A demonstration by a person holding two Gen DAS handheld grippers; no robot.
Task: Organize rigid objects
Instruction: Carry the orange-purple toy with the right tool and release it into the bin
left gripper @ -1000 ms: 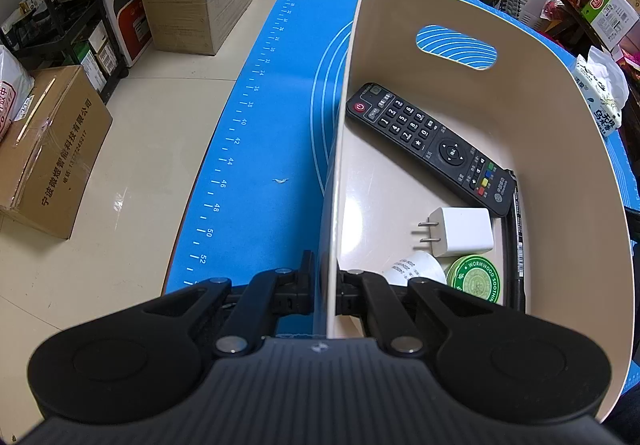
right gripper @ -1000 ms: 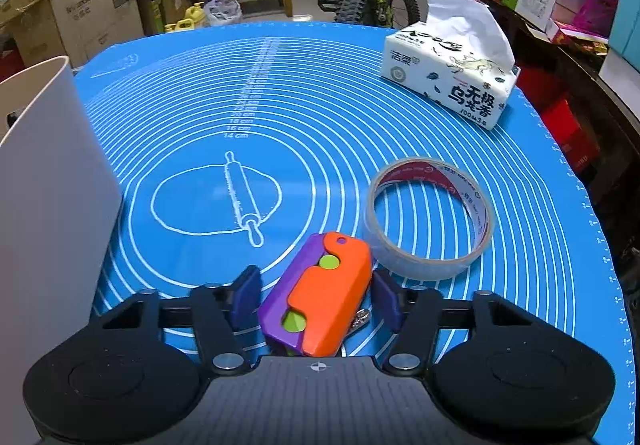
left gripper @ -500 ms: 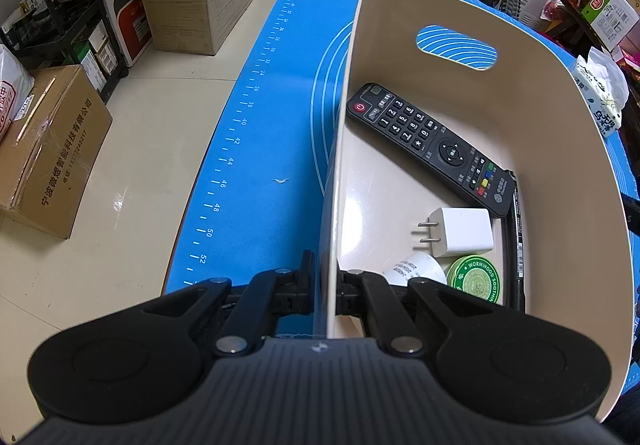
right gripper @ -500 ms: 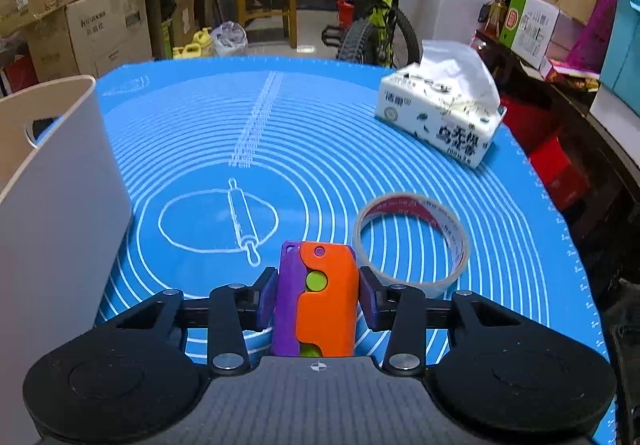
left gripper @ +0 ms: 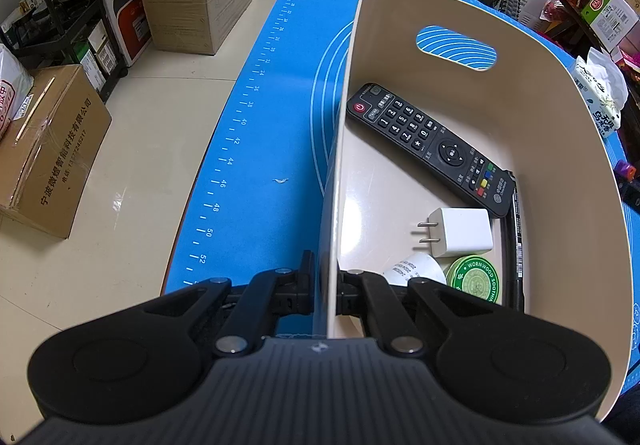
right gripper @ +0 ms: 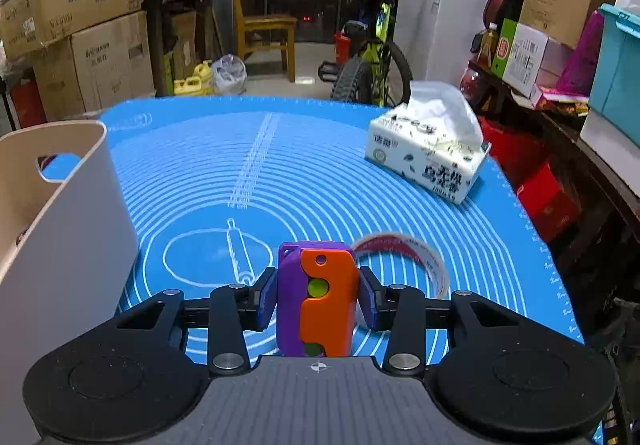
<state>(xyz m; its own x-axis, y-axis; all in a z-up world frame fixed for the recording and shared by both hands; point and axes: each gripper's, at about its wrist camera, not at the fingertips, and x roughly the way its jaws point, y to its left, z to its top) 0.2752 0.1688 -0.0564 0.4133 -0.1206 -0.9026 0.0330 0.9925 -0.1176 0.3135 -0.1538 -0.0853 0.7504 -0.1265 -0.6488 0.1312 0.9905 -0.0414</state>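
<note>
Right gripper (right gripper: 318, 295) has clamped the orange-and-purple toy (right gripper: 318, 301) and lifted it off the mat (right gripper: 320, 181), ready for the bin (left gripper: 560, 149) whose wall the left gripper (left gripper: 323, 287) pinches.

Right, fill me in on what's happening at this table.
A person is tidying loose items into a beige bin using two handheld grippers. The left gripper has its jaws clamped on the bin's wall. Inside lie a remote, a white charger and a green tin. The right gripper holds an orange-and-purple toy above the blue mat. A tape roll and tissue pack sit on the mat.
</note>
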